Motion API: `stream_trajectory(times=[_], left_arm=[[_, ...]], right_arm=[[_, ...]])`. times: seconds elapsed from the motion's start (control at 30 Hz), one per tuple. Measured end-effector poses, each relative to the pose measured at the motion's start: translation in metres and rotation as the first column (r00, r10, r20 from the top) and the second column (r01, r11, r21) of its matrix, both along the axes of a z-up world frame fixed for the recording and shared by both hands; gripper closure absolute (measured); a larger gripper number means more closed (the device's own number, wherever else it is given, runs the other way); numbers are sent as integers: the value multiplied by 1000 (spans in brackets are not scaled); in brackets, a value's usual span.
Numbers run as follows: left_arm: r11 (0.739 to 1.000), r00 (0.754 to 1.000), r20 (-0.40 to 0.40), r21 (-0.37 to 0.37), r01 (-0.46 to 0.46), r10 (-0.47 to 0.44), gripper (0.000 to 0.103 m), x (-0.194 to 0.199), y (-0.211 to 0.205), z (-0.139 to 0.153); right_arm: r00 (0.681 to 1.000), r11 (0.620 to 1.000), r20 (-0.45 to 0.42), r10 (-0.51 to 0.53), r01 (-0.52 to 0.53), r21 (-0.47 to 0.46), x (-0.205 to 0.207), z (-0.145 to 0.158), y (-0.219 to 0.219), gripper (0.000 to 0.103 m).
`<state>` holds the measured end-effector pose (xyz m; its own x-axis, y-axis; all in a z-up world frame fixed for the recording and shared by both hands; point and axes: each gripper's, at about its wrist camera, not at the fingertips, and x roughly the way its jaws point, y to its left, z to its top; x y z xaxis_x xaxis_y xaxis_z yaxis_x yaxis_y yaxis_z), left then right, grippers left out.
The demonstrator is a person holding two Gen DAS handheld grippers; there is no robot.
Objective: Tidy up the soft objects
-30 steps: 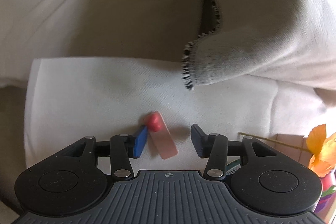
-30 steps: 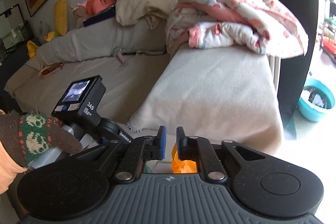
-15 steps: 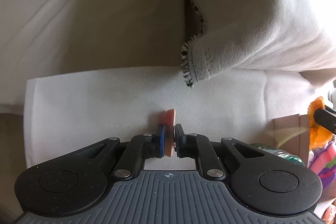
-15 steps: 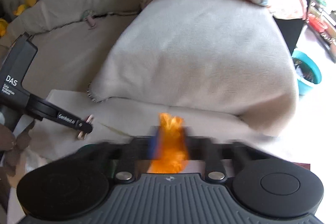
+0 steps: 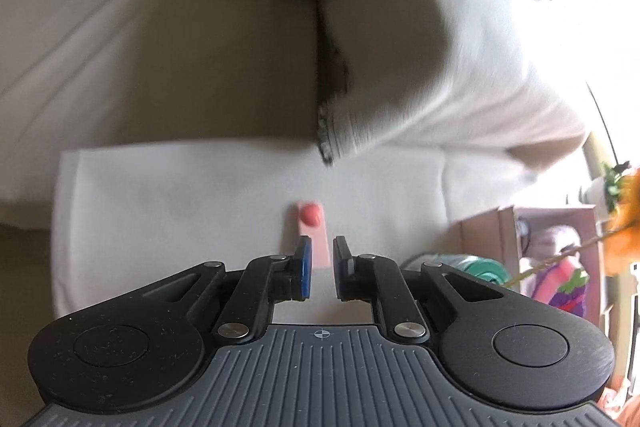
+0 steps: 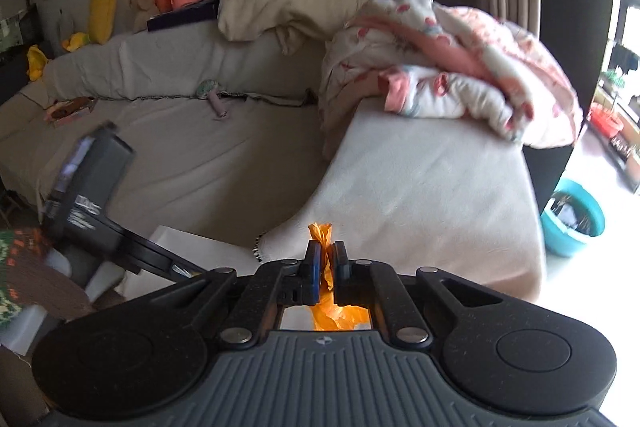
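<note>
My left gripper (image 5: 320,247) jaws clamp a pink strip (image 5: 311,227) over the white cloth (image 5: 160,207); my right gripper (image 6: 325,253) jaws pinch an orange flower (image 6: 322,233).

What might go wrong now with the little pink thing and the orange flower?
The left tool pinches only the end of the pink strip with a red blob, so it might slip onto the white cloth. The right tool squeezes the orange fabric flower by thin petals, which might tear or crumple.
</note>
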<state>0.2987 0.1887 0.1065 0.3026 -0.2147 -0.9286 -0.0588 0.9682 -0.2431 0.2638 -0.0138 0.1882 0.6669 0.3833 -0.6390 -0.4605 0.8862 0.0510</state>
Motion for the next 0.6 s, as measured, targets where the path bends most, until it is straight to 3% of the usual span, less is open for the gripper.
stream_trajectory(times=[0.23, 0.43, 0.6], left_arm=[[992, 999, -53, 127, 9, -3, 84, 27, -24, -24], [983, 996, -91, 181, 39, -23, 83, 47, -29, -37], [978, 992, -124, 203, 52, -27, 75, 51, -37, -47]], right_arm=[[1000, 999, 25, 0, -1, 32, 8, 8, -15, 98], [999, 1000, 48, -26, 26, 9, 28, -6, -16, 98], [999, 999, 29, -32, 32, 10, 35, -16, -23, 98]])
